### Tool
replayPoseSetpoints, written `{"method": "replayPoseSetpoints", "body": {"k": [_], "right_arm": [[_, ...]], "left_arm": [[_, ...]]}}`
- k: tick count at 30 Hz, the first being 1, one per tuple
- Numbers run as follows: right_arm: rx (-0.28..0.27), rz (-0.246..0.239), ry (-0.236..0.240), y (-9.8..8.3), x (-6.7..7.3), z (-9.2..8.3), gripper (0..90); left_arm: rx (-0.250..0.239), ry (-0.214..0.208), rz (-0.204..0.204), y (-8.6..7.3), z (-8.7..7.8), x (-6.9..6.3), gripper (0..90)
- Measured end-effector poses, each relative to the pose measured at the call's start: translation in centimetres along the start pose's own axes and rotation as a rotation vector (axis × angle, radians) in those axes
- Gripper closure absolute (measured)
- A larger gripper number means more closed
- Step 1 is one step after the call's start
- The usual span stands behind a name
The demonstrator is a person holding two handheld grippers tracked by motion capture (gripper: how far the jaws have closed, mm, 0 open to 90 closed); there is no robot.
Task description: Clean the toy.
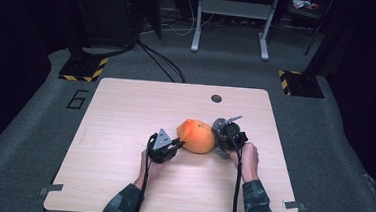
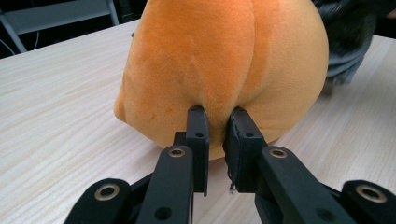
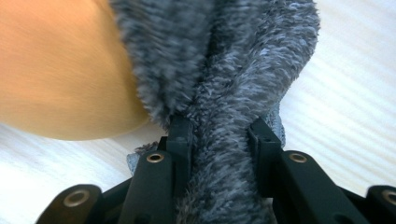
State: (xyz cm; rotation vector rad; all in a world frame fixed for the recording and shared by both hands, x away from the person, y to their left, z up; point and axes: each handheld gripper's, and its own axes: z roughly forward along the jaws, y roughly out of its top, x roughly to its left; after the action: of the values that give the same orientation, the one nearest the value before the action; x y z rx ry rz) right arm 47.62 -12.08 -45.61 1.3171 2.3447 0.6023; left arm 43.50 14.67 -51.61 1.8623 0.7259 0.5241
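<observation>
An orange plush toy (image 1: pixel 195 135) lies in the middle of the wooden table (image 1: pixel 125 111), with a grey furry part (image 1: pixel 220 128) at its right end. My left gripper (image 1: pixel 178 144) comes in from the toy's left and is shut on a pinch of the orange plush (image 2: pixel 219 70); the left gripper (image 2: pixel 218 140) has its pads pressed into the fabric. My right gripper (image 1: pixel 223 141) holds the toy's right end. There the right gripper (image 3: pixel 219 140) is shut on the grey furry part (image 3: pixel 224 70), which bulges between the jaws, with the orange body (image 3: pixel 60 70) to the left.
A small dark hole (image 1: pixel 216 98) sits near the table's far edge. Beyond the table are a white frame (image 1: pixel 232 19) on the grey floor and yellow-black striped bases (image 1: pixel 83 68) at both sides. Cables trail from both grippers toward the person's sleeves.
</observation>
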Motion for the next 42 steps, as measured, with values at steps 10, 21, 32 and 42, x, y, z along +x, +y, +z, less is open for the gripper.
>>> {"method": "replayPoseSetpoints", "body": {"k": [10,21,32,42], "right_arm": [[-0.155,-0.088,0.039,2.1,2.4,-4.9,67.5],[-0.114,-0.115,0.011,2.8,2.4,-2.8,67.6],[-0.13,-0.104,0.021,3.2,1.9,-2.3,67.6],[-0.164,-0.058,0.005,3.1,1.6,-2.6,67.6]], "left_arm": [[0.0,0.002,0.001,0.0,0.0,0.0,79.4],[0.005,0.033,-0.005,0.1,0.0,0.1,61.8],[0.012,0.033,0.023,0.2,1.1,0.3,64.1],[0.016,-0.006,-0.015,0.7,0.6,-0.3,82.9]]}}
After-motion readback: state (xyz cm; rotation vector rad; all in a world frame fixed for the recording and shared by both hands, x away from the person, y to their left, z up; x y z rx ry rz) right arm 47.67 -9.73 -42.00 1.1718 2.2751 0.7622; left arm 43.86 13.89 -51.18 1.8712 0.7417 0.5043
